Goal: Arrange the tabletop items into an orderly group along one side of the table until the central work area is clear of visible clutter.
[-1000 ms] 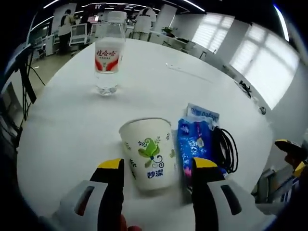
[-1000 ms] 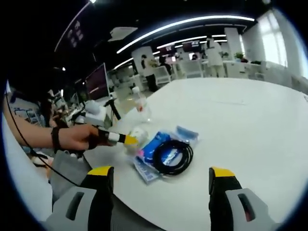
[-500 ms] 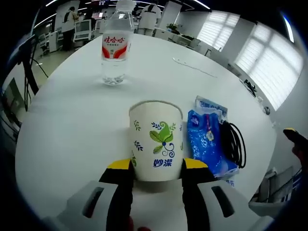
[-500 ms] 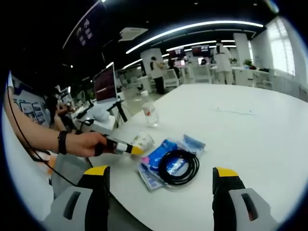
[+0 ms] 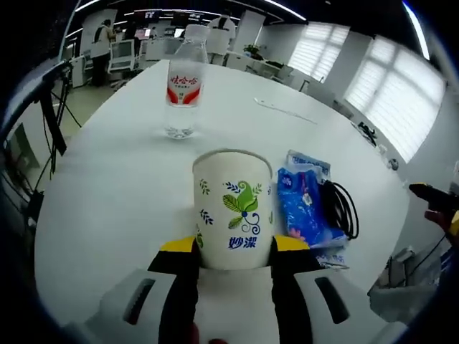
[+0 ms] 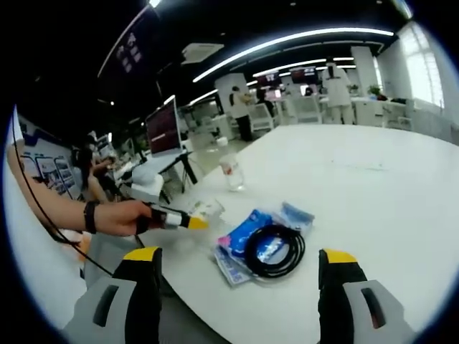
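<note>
left gripper (image 5: pixel 226 251): we've got both jaws pinched on the base of the paper cup (image 5: pixel 232 211), one yellow tip on each side.
cup feel: our guess is it's super light, thin-walled and likely empty, so it'll crush if we squeeze hard. Low on the base is the stiffest spot to hold, so we'd keep it there and keep it upright.
left hand pose: seen from the right gripper view, the hand (image 6: pixel 118 217) reaches in level from the table edge, gripper roughly horizontal.
right gripper (image 6: pixel 235 275): jaws spread wide, holding nothing, hanging off the near edge of the white table (image 6: pixel 373 186).
neighbours: blue tissue pack (image 5: pixel 305 208) just beside the cup, black coiled cable (image 5: pixel 340 209) lying on it.
farther out: water bottle (image 5: pixel 183 81) upright, well apart toward the middle.
</note>
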The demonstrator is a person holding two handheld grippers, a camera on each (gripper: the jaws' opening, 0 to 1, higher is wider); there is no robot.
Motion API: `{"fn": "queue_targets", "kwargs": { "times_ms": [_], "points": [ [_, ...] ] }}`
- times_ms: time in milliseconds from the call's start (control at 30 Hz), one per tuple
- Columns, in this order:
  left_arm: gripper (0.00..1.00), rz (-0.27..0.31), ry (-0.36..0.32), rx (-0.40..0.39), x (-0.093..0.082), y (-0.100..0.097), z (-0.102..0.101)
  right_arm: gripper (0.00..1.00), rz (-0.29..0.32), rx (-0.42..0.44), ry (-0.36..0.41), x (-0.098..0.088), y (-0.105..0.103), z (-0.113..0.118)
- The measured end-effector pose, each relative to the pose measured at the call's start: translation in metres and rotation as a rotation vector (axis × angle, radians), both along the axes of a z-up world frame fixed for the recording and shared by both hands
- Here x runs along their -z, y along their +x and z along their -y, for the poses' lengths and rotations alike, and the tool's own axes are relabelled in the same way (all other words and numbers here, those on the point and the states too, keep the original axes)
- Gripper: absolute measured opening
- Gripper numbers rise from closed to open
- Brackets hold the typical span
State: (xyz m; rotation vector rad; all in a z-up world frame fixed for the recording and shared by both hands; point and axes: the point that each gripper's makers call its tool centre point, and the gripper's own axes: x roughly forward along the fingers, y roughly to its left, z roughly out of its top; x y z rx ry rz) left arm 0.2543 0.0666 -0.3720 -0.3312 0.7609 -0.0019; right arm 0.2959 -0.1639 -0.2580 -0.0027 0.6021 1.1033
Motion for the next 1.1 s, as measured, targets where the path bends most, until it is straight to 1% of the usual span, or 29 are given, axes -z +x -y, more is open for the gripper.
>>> {"fn": "queue_targets", "kwargs": {
  "times_ms": [33,67,100,133,167,200,300,333,433,500,533,567,600,733,800,867,900,933,967,1000,1033,1067,1100],
  "points": [
    [0.38,0.012,-0.005,0.003,-0.002,-0.003,-0.003,0.92,0.001,-0.004,0.0,0.0,0.0,-0.001],
    [0.38,0.021,-0.008,0.004,0.003,-0.003,-0.01,0.92,0.002,-0.007,0.0,0.0,0.0,-0.002],
    [0.38,0.032,-0.013,0.002,0.002,-0.005,-0.013,0.92,0.004,-0.014,0.005,-0.002,0.0,-0.003],
    [0.38,0.043,-0.019,0.003,-0.008,-0.007,-0.012,0.93,0.004,-0.017,0.007,-0.003,0.0,-0.004],
    [0.38,0.048,-0.022,0.007,-0.011,-0.01,-0.012,0.93,0.005,-0.02,0.008,-0.004,0.001,-0.006],
    [0.38,0.056,-0.023,0.012,-0.018,-0.02,-0.008,0.93,0.008,-0.024,0.003,-0.004,0.001,-0.007],
    [0.38,0.081,-0.001,0.05,-0.029,-0.031,-0.006,0.92,0.008,-0.032,-0.002,-0.003,0.002,-0.008],
    [0.38,0.081,0.02,0.066,-0.028,-0.035,-0.011,0.92,0.008,-0.034,-0.003,-0.003,0.003,-0.009],
    [0.38,0.088,0.028,0.081,-0.034,-0.041,-0.01,0.92,0.006,-0.039,-0.005,-0.002,0.001,-0.01],
    [0.38,0.09,0.031,0.088,-0.036,-0.045,-0.009,0.92,0.001,-0.039,-0.002,-0.002,0.0,-0.01],
    [0.38,0.09,0.033,0.093,-0.037,-0.047,-0.004,0.92,-0.001,-0.039,-0.001,-0.001,0.0,-0.01],
    [0.38,0.09,0.035,0.097,-0.037,-0.049,-0.003,0.91,-0.003,-0.04,0.0,0.0,0.0,-0.01],
    [0.38,0.089,0.037,0.1,-0.036,-0.046,-0.008,0.91,-0.004,-0.043,-0.002,0.001,-0.001,-0.01],
    [0.38,0.088,0.054,0.121,-0.036,-0.048,-0.007,0.9,-0.006,-0.055,-0.017,0.004,-0.002,-0.009],
    [0.38,0.09,0.07,0.136,-0.041,-0.051,-0.006,0.88,-0.008,-0.065,-0.018,0.003,-0.002,-0.009],
    [0.38,0.096,0.12,0.186,-0.045,-0.053,-0.005,0.87,-0.008,-0.071,-0.02,0.002,-0.002,-0.01],
    [0.38,0.099,0.153,0.223,-0.045,-0.054,-0.007,0.87,-0.007,-0.075,-0.022,0.002,-0.003,-0.01],
    [0.38,0.103,0.171,0.248,-0.046,-0.054,-0.007,0.87,-0.007,-0.082,-0.022,0.001,-0.003,-0.012],
    [0.38,0.114,0.189,0.275,-0.054,-0.055,-0.001,0.87,-0.007,-0.086,-0.022,0.001,-0.002,-0.013],
    [0.38,0.118,0.193,0.285,-0.056,-0.056,0.002,0.86,-0.008,-0.096,-0.02,0.001,-0.002,-0.016],
    [0.38,0.131,0.208,0.322,-0.061,-0.056,0.008,0.86,-0.008,-0.105,-0.019,0.002,-0.002,-0.019],
    [0.38,0.136,0.224,0.343,-0.061,-0.056,0.007,0.86,-0.007,-0.113,-0.02,0.001,-0.003,-0.021],
    [0.38,0.14,0.246,0.374,-0.063,-0.056,0.011,0.85,-0.004,-0.13,-0.02,0.0,-0.007,-0.026]
  ]
}}
